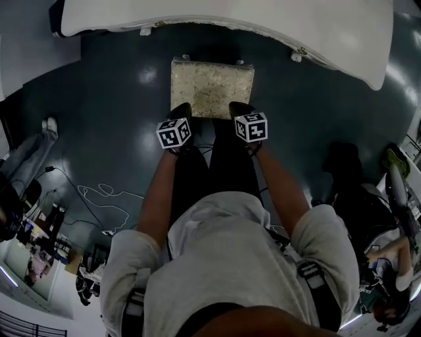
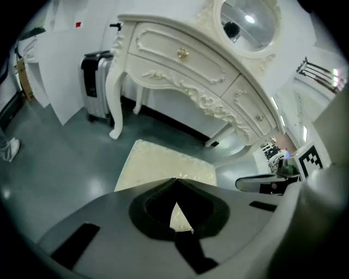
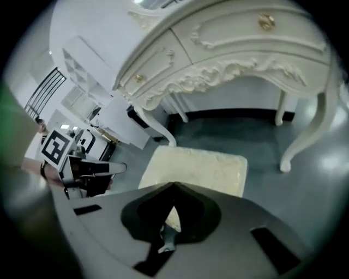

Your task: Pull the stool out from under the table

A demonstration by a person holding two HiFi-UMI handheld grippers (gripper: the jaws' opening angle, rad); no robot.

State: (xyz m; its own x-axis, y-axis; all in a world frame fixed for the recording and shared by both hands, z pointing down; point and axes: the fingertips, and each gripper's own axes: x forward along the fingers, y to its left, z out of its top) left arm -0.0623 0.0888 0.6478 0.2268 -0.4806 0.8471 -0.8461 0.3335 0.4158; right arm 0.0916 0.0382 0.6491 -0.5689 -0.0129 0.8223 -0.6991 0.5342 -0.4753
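The stool (image 1: 212, 87), with a cream patterned square cushion, stands on the dark floor in front of the white carved table (image 1: 230, 20), clear of its edge. Both grippers hover over the stool's near edge. My left gripper (image 1: 182, 110) is shut with nothing between its jaws, and its tips meet above the cushion (image 2: 163, 166). My right gripper (image 1: 240, 109) is likewise shut and empty above the cushion (image 3: 199, 166). Each gripper shows in the other's view: the right gripper (image 2: 267, 184) and the left gripper (image 3: 92, 169). The table's drawers and curved legs (image 2: 185, 65) (image 3: 229, 60) rise behind the stool.
A dark suitcase (image 2: 95, 82) stands by the table's left leg next to a white panel (image 2: 60, 71). White cables (image 1: 105, 197) lie on the floor to my left. Another person's shoe (image 1: 49, 125) is at far left, and dark equipment (image 1: 348, 178) at right.
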